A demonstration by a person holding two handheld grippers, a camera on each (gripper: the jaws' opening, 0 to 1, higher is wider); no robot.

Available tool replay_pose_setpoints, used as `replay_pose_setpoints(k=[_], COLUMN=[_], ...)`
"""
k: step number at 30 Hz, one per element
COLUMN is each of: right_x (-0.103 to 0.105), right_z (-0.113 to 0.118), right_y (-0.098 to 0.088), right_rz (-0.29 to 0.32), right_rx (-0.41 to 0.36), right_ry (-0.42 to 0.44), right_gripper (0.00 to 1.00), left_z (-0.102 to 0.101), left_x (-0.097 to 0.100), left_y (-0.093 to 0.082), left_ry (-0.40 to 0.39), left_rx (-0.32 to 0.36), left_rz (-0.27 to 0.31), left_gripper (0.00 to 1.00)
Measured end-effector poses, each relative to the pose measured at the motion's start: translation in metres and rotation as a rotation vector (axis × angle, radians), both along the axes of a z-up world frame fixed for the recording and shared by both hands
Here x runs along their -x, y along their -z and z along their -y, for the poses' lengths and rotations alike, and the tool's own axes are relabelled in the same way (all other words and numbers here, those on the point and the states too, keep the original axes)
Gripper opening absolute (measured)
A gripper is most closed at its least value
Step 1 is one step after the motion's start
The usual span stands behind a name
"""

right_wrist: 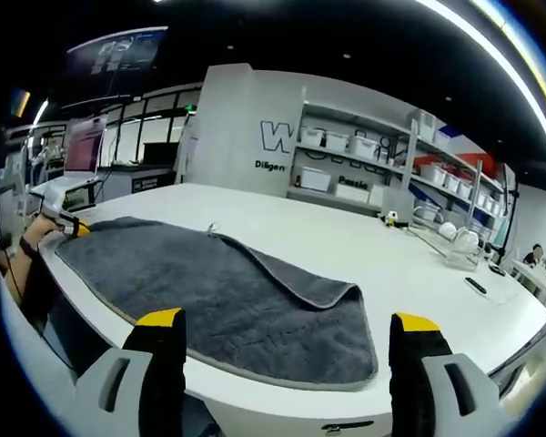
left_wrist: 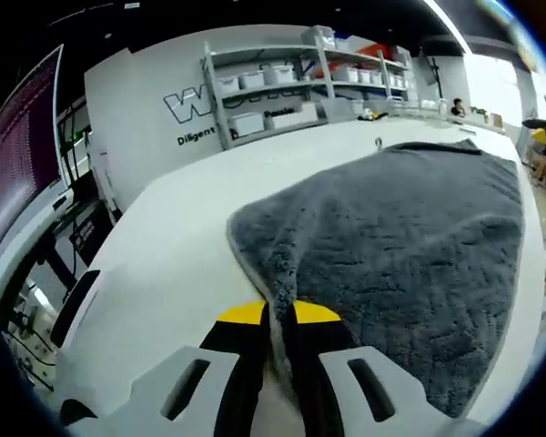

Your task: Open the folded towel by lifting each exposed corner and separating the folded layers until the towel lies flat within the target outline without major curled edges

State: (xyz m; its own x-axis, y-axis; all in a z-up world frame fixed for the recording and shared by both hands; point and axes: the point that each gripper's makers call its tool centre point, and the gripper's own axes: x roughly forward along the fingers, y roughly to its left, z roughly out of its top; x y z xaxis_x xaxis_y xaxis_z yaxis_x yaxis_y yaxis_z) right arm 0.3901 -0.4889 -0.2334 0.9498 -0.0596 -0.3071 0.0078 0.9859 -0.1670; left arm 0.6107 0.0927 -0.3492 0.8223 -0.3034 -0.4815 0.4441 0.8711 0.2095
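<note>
Both left gripper [left_wrist: 280,319] jaws pinch towel [left_wrist: 400,237] edge; right gripper [right_wrist: 287,332] gapes

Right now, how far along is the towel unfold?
Done: the towel is mostly spread over the table. In hand: the left gripper is shut on a towel corner; in the right gripper view it shows at the far corner. The right gripper is open and holds nothing. Left: one layer lies folded over along the far edge and needs opening, then flattening. I can't make out a target outline.
</note>
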Motion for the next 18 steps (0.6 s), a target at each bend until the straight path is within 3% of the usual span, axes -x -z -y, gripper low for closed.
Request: replay_pose_setpoints(k=[18], right_x=[0.001], right_z=[-0.003], right_y=[0.0], right_rz=[-0.002], right_rx=[0.003], right_ry=[-0.003], right_gripper=[0.94], left_z=[-0.035], left_x=[-0.002], left_y=[-0.002], left_ry=[-0.096], left_rx=[-0.059], left_rz=[0.025], left_gripper=[0.08])
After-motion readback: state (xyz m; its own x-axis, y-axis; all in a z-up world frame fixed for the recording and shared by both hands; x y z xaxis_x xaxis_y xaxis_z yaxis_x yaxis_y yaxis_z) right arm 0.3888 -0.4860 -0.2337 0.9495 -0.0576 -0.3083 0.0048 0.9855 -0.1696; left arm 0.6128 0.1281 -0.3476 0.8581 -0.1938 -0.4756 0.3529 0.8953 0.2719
